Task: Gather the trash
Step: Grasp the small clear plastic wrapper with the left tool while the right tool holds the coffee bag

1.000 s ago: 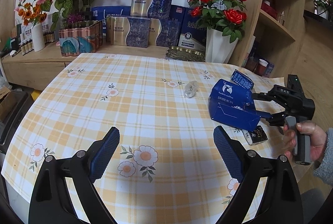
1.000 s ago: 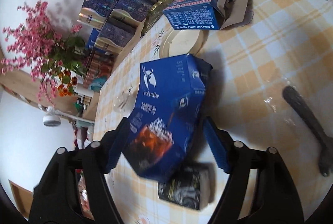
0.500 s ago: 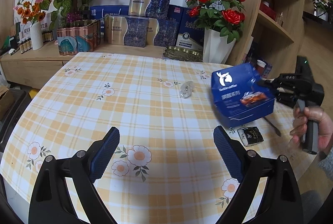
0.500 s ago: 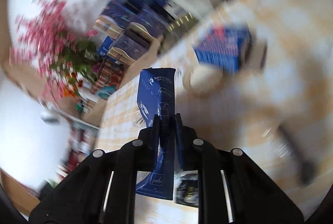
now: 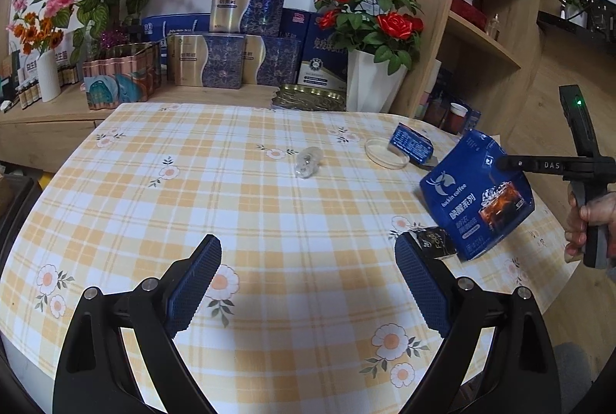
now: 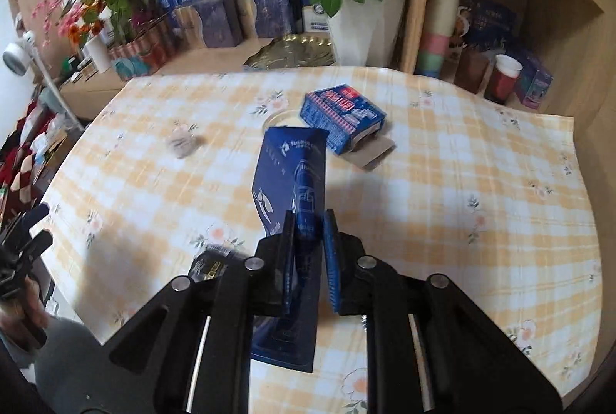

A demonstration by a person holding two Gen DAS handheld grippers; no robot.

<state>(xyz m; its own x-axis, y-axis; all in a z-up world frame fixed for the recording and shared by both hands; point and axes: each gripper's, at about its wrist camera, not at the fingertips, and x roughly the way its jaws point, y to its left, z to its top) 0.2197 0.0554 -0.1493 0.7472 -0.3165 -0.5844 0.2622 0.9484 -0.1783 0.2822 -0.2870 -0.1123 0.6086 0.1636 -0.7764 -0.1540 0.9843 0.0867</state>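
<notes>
We held the right claw point(image 6: 308, 252) pressed together on the blue foil coffee pouch point(image 6: 292, 191), pinching it near one end, with the pouch clear of the checked yellow-and-white floral tabletop point(image 5: 192, 191). In the right wrist view the pouch's long axis ran straight out from between the pads, edge-on, its far end pointing toward the small blue printed carton point(image 6: 342, 114). In the left wrist view the same pouch point(image 5: 477, 198) hung tilted above the right side of the tabletop, gripped at its upper edge.

The left claw point(image 5: 308, 283) was spread wide with nothing between its pads, hovering over the near edge of the tabletop.

The relation that governs the next move, in our judgement, is that the remaining trash lay on the right half of the tabletop. The crumpled black-and-gold foil wrapper point(image 5: 435, 241) lay just beside the left claw's right pad in the left wrist view and below the lifted pouch; since the right claw was occupied, the free left claw appeared better placed to take it. No bin was visible in either view, so we could not tell where the pouch was to be dropped.

Count of loose items, as seen:
- one blue pouch, held;
- one black-and-gold wrapper;
- one small blue carton, lying on its side with an open flap;
- one shallow round clear lid point(image 5: 385, 156), touching or just beside the carton;
- one crumpled clear plastic piece point(image 5: 306, 164), near the tabletop's middle.
</notes>
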